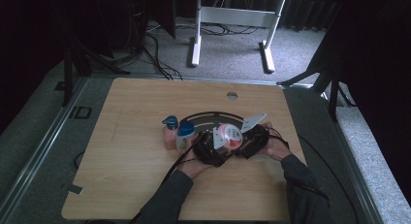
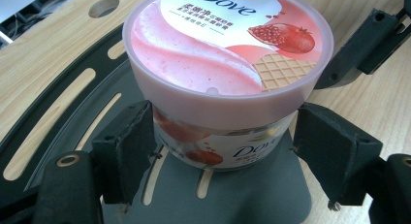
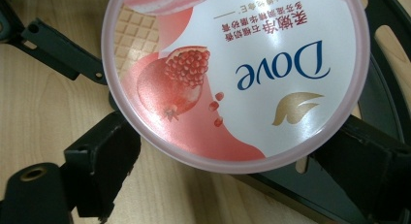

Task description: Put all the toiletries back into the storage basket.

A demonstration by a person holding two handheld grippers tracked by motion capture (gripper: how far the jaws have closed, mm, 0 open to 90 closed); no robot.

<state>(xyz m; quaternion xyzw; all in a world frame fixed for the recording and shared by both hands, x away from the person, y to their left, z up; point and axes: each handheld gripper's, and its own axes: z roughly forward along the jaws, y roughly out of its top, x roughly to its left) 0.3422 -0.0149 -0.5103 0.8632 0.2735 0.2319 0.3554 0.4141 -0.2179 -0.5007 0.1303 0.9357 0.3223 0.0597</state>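
Left gripper point(image 2: 220, 151) clamped body of round pink-lidded Dove tub point(image 2: 228, 64); right gripper point(image 3: 232, 170) jaws flanked lid point(image 3: 237, 73), contact unclear. Lid on; unscrewing pending.

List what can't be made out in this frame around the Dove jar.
- Right gripper view: the Dove jar lid hides the jar body and the jaw contact.
- High view: the two blue-capped bottles are too small to read.
- Left gripper view: the left pad covers part of the label.
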